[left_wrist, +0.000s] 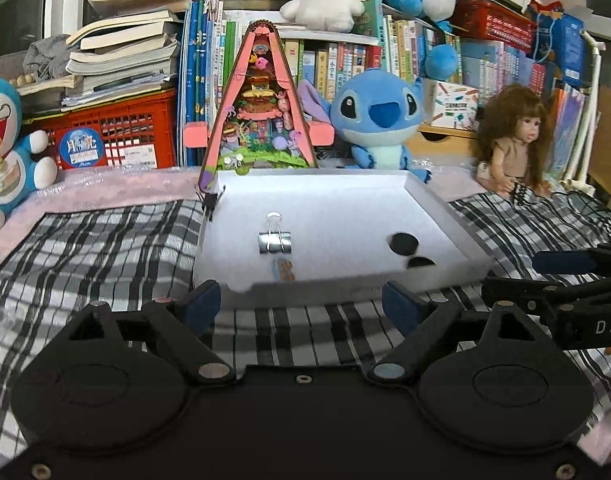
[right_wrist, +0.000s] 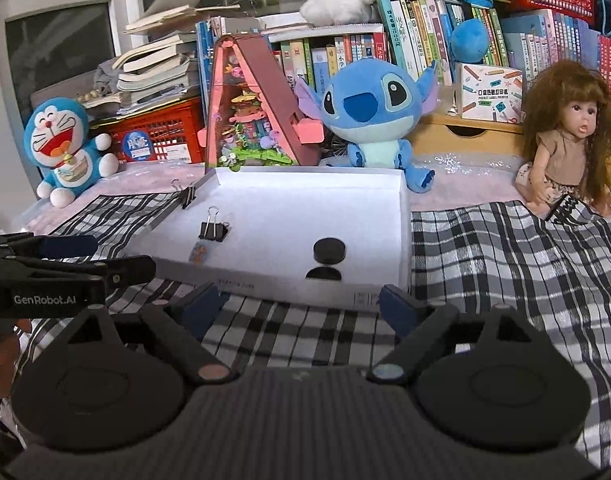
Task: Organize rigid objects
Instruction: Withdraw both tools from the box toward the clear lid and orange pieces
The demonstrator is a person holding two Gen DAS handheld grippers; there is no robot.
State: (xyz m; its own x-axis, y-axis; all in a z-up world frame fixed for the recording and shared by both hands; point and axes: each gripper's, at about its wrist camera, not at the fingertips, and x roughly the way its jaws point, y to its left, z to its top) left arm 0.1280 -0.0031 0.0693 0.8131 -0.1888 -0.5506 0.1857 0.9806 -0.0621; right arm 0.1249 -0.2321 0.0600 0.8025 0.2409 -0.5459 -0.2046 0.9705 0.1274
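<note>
A shallow white box (left_wrist: pixel 437 208) (right_wrist: pixel 401 216) lies on the checked cloth ahead of both grippers. In it lie a black binder clip (left_wrist: pixel 275 241) (right_wrist: pixel 214 230), a small colourful piece (left_wrist: pixel 284 270) (right_wrist: pixel 196 254) and two black round discs (left_wrist: pixel 401 244) (right_wrist: pixel 328 251). Another binder clip (left_wrist: pixel 210 203) (right_wrist: pixel 187 196) grips the box's left wall. My left gripper (left_wrist: pixel 301 306) (right_wrist: pixel 65 256) is open and empty, just short of the box's near wall. My right gripper (right_wrist: pixel 301 304) (left_wrist: pixel 545 272) is open and empty, beside it on the right.
A pink triangular diorama (left_wrist: pixel 261 108) (right_wrist: pixel 249 116), a Stitch plush (left_wrist: pixel 377 116) (right_wrist: pixel 377 108), a Doraemon plush (right_wrist: pixel 61 144) and a doll (right_wrist: pixel 565 140) stand behind the box. Bookshelves and a red crate (left_wrist: pixel 113 136) fill the back. Checked cloth (right_wrist: pixel 505 264) covers the surface.
</note>
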